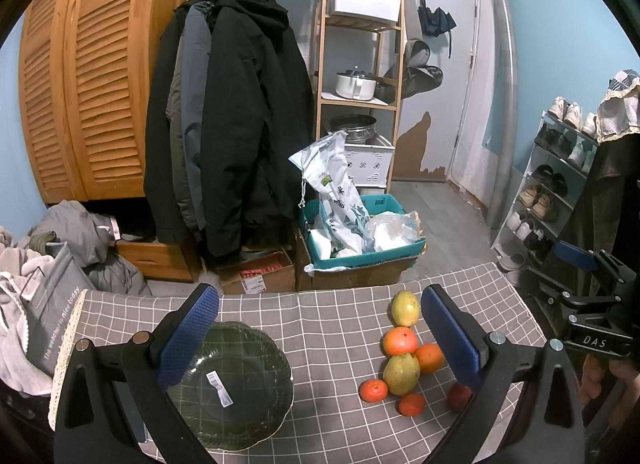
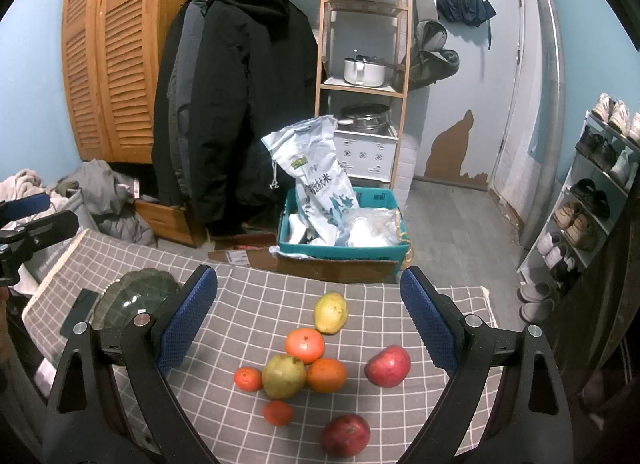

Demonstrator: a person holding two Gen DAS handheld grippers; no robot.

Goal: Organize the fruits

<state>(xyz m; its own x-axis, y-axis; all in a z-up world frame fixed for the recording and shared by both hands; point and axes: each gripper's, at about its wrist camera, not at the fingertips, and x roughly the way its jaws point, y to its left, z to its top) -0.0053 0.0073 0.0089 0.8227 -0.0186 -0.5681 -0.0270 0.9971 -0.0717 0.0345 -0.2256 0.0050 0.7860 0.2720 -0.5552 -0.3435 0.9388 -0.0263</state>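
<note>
Left gripper [image 1: 316, 338]: black angular arms, blue dimpled pads, jaws spread wide, nothing held. It is held above the table, with a dark green glass plate [image 1: 240, 388] seen under its left finger. The plate is scalloped at the rim, ribbed, translucent, and a white barcode sticker is stuck near its middle.

Right gripper [image 2: 308, 320]: same build, jaws wide apart, nothing held. The fruit cluster is framed between its fingers.

Fruit, all resting on a grey cloth with white grid lines [image 2: 248, 304]:
- Upper yellow-green pear [image 2: 330, 312], smooth, tapered, set apart at the far side.
- Large orange [image 2: 305, 345], touching the lower pear [image 2: 284, 376], which is rounder and duller.
- Second orange [image 2: 326, 375], pressed against both.
- Small tangerine [image 2: 248, 379] at the lower pear's left; another tangerine [image 2: 277, 412] just below, apart.
- Far red apple [image 2: 388, 366], matte and mottled, apart on the right; near red apple [image 2: 345, 435] close to the table's front.

A dark flat phone [image 2: 78, 312] is seen at the plate's left.

Open cloth is noted between plate and fruit. A lace trim [image 1: 66, 344] is seen along the table's left edge. Beyond the far edge a teal box [image 2: 344, 252] of bags stands on the floor, near hanging dark coats [image 2: 236, 104]. A shoe rack [image 2: 592, 204] is seen at right.
</note>
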